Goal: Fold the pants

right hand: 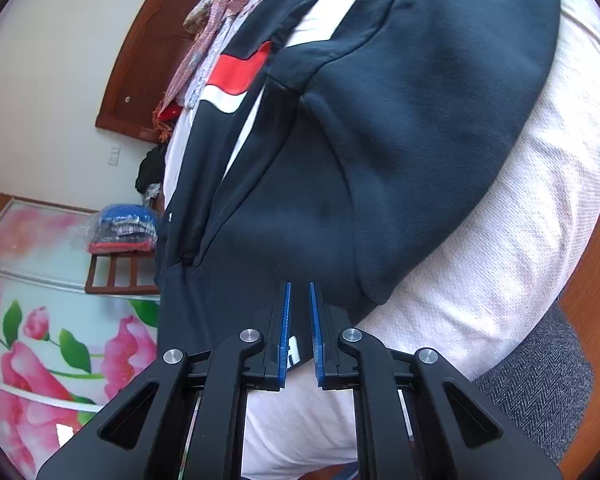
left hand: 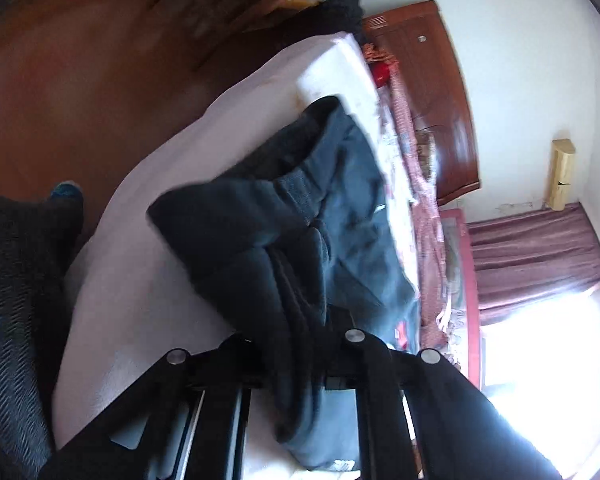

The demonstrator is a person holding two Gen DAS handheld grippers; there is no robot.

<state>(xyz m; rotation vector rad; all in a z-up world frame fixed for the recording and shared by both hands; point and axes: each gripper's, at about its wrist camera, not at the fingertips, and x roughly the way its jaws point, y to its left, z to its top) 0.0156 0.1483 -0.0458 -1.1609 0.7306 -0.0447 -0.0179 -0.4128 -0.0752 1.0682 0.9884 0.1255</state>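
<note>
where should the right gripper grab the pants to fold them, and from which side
Best at the near edge of the pants, where the right gripper sits. The dark fabric lies flat on the white bedsheet, with that edge towards the bed's near side. Come in low from there, so the fingers pinch cloth rather than sheet.

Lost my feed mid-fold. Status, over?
Left gripper shut on pants, fabric bunched. Right gripper pinching pants edge on white bedsheet. Nothing in the way.

pants [left hand: 300,216] lie on my bed [left hand: 148,280], bunched between left gripper [left hand: 296,352] fingers. headboard [left hand: 432,92] behind bed. right gripper [right hand: 299,320] at pants' near edge.
</note>
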